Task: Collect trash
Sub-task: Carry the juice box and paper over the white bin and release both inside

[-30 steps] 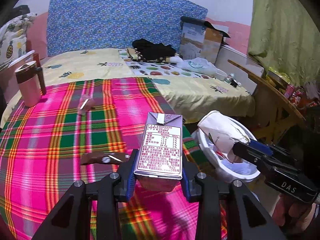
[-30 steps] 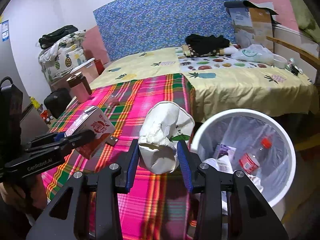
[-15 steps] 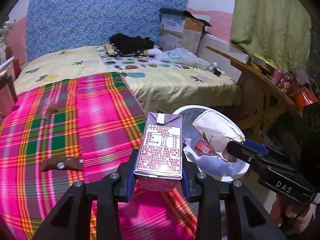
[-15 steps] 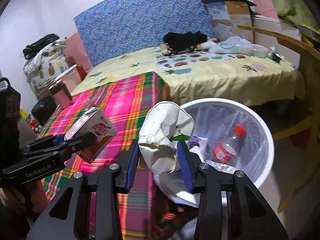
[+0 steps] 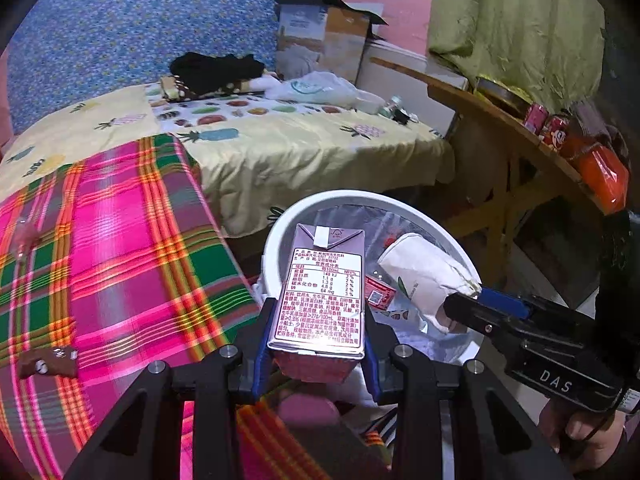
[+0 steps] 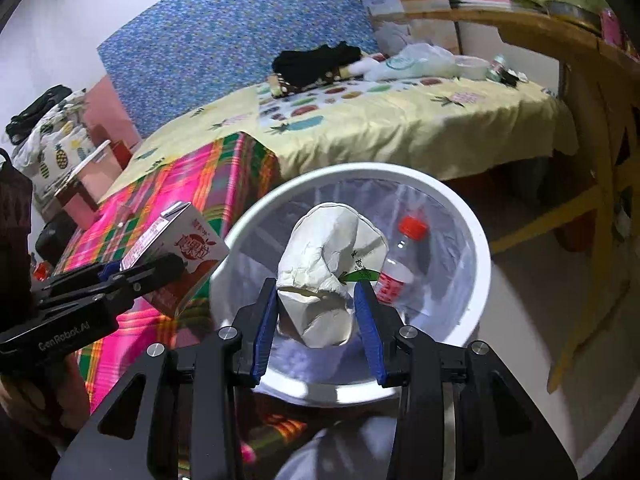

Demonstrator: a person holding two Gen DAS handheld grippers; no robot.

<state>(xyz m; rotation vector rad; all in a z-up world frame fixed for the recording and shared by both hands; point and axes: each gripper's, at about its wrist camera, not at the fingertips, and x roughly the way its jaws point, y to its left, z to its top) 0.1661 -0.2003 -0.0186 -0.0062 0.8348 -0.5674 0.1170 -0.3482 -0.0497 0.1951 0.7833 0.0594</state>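
Held carton (image 5: 320, 300) in left gripper (image 5: 316, 356), crumpled cup (image 6: 328, 276) in right gripper (image 6: 316, 332), over bin (image 6: 476, 240). Next: release both.

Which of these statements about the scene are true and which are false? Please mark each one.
1. The left gripper holds a drink carton between its jaws. True.
2. The right gripper is empty. False: its jaws are closed on a crumpled white paper cup.
3. A plastic bottle with a red cap lies inside the white bin. True.
4. The bin has no liner. False: a clear plastic bag lines it.
5. A brown wrapper lies on the plaid cloth. True.
6. The paper cup has been dropped into the bin. False: it is held above the bin's opening.
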